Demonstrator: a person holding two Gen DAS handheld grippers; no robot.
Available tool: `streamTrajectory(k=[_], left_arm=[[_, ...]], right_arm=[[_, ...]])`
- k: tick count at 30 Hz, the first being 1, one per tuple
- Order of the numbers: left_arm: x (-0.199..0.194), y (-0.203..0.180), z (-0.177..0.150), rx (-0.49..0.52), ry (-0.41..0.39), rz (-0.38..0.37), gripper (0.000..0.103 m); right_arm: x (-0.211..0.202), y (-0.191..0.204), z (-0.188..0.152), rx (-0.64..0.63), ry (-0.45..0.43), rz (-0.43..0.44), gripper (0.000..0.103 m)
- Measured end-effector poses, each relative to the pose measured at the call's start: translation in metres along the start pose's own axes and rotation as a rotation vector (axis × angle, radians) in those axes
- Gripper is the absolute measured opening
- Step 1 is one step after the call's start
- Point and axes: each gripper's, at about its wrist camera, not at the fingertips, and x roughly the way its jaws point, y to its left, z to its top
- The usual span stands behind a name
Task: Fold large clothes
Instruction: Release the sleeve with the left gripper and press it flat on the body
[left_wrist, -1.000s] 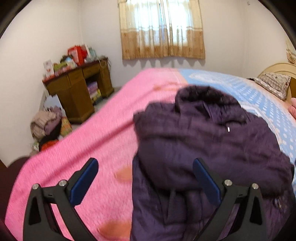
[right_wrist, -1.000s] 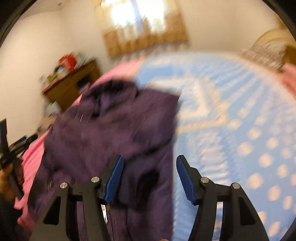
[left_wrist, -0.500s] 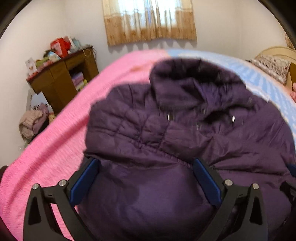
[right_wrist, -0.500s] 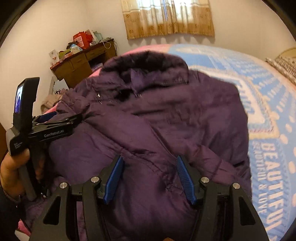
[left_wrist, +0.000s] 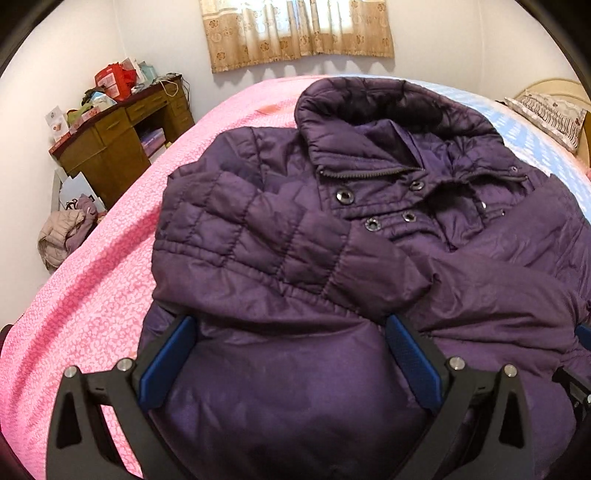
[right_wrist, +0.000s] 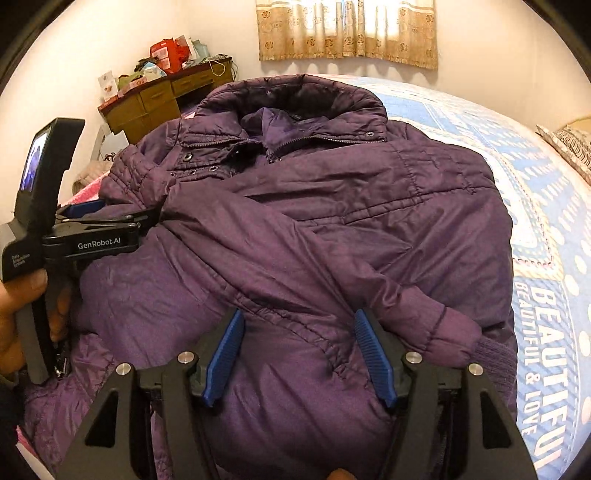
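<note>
Now lies folded on the bed (right_wrist: 546, 206): purple padded jacket (left_wrist: 332, 258), sleeves crossed over its front, directly ahead of and under both claws. Left gripper (left_wrist: 291, 365) spread wide, pinching nothing. Right gripper (right_wrist: 299, 358) opening, fabric bulging between its pads, seemingly loose. Could snag the cuff (right_wrist: 443, 332) when lifting away, undoing the fold. Differs from half a second back only slightly: sharper, barely nearer.
</note>
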Motion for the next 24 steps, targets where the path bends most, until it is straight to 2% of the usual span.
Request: streamTrajectory(k=[24], left_arm=[[-0.0040,-0.0085,0.0011,0.022,-0.002,0.036,0.103]], right_arm=[[0.0048,0.0092,0.0019,-0.047,0.012,-0.067,0.065]])
